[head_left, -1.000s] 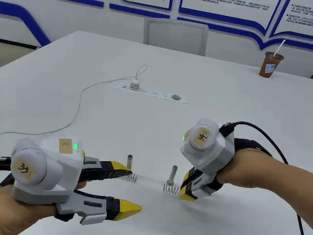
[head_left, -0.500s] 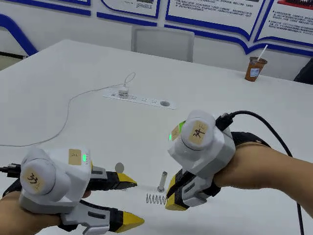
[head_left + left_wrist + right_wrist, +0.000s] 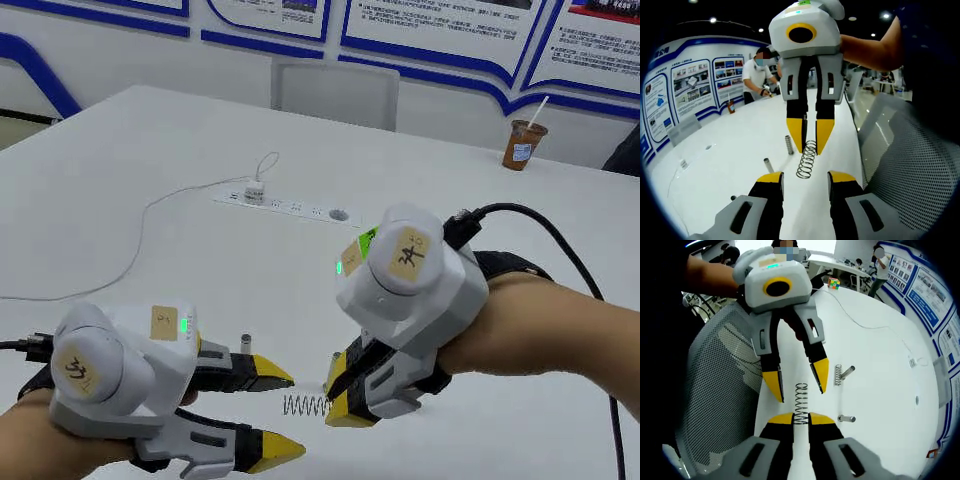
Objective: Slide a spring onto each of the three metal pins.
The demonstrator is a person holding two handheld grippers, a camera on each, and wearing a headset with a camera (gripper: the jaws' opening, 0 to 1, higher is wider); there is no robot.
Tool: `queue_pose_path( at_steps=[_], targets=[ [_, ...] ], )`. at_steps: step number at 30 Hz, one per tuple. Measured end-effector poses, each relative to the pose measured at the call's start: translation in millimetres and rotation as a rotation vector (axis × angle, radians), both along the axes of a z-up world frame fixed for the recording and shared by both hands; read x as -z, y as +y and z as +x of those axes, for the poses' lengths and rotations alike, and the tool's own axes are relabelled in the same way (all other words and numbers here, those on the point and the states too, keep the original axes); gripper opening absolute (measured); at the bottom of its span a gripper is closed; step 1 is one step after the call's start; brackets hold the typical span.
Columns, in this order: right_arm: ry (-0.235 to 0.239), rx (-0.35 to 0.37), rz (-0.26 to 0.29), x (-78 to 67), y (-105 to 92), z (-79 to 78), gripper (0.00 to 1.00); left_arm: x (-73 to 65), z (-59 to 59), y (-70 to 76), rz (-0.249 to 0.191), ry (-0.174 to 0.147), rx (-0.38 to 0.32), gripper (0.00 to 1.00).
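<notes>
My right gripper (image 3: 338, 397) is shut on one end of a loose wire spring (image 3: 305, 405), which sticks out level, low over the white table (image 3: 150, 150). In the right gripper view the spring (image 3: 801, 401) runs straight out from between my right gripper (image 3: 801, 419) jaws. My left gripper (image 3: 276, 412) is open and faces it, jaws either side of the spring's free end (image 3: 806, 162). In the left gripper view my left gripper (image 3: 806, 176) sits just short of the spring. Two short metal pins (image 3: 788, 144) (image 3: 768, 165) stand beside it. A second spring (image 3: 838, 374) lies at one pin's foot.
A power strip (image 3: 290, 207) with a thin white cable lies mid-table. A drink cup with a straw (image 3: 522, 143) stands at the far right, a chair (image 3: 335, 92) behind the table. A grey mesh chair (image 3: 910, 165) is beside the table edge. People stand in the background.
The right gripper has moved left with the spring, towards the left gripper. The two grippers now stand closer together. The head camera has shifted too.
</notes>
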State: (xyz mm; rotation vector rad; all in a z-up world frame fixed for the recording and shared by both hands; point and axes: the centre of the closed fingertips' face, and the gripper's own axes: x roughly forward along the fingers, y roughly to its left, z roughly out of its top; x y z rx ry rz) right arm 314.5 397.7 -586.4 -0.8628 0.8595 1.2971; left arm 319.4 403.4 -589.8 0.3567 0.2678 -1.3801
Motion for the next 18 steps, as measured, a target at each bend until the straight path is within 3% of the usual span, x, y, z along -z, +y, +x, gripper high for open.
queue_pose_path(
  at_steps=[10,18],
  targets=[
    [-0.011,-0.019,-0.016,-0.6,-0.3,1.1,0.11,-1.7,-1.6,-2.4,-0.007,-0.012,0.015,0.31],
    [-0.023,-0.046,-0.051,3.4,0.5,0.9,0.11,-5.6,-4.3,-4.4,-0.02,-0.027,0.035,0.2]
  ],
)
